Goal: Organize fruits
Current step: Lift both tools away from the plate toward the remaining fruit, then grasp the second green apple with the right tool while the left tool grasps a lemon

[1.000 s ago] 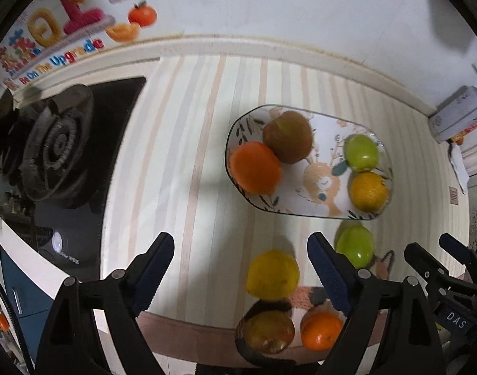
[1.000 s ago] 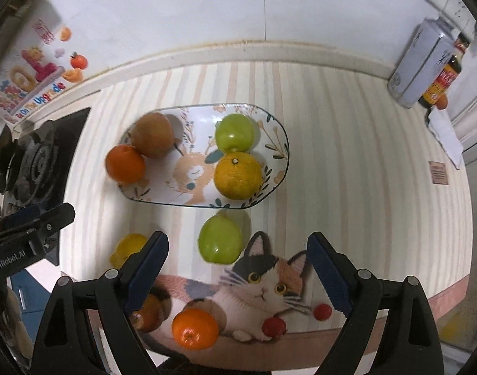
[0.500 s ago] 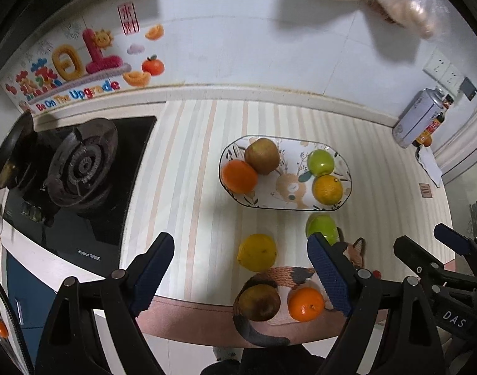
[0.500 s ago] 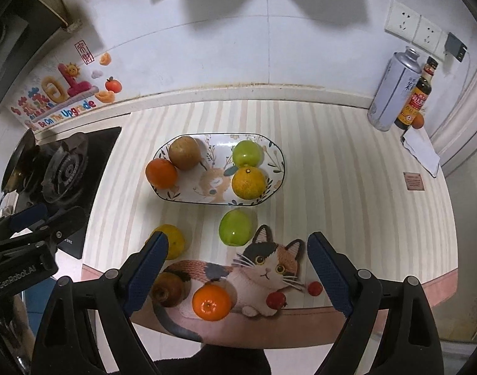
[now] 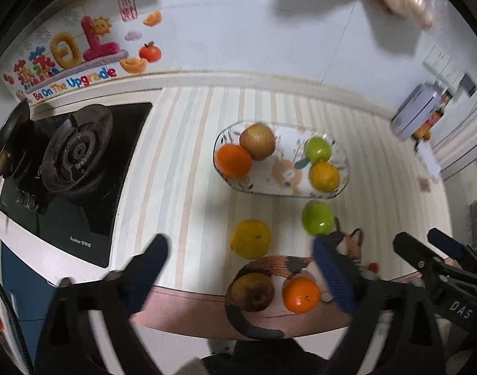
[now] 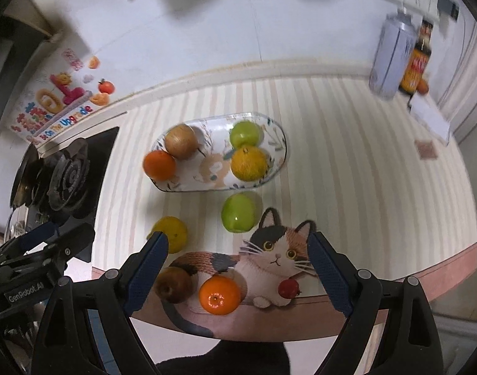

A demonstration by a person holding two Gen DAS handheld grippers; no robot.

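An oval patterned plate [image 5: 285, 189] [image 6: 279, 143] on the striped counter holds an orange [image 6: 159, 164], a brown fruit [image 6: 181, 141], a green apple [image 6: 245, 133] and a yellow citrus [image 6: 248, 163]. Off the plate lie a green apple [image 6: 239, 212] [image 5: 317, 218], a yellow lemon [image 6: 172, 232] [image 5: 250, 239], a brown pear [image 6: 173, 285] [image 5: 252, 290] and an orange [image 6: 219, 294] [image 5: 300, 294], the last two on a cat-shaped mat [image 6: 269, 259]. My left gripper [image 5: 238, 265] and right gripper [image 6: 236, 262] are open and empty, high above the near counter edge.
A gas stove [image 5: 72, 156] sits at the left. A spray can [image 6: 391, 59] and a sauce bottle [image 6: 418, 59] stand at the back right by the wall. A small red fruit [image 6: 289, 288] lies on the mat. The counter's front edge [image 6: 394, 281] is just below me.
Both grippers have pulled up and back from the counter, so the plate and fruits look smaller than one second ago. The fruits have not moved. Both stay open.
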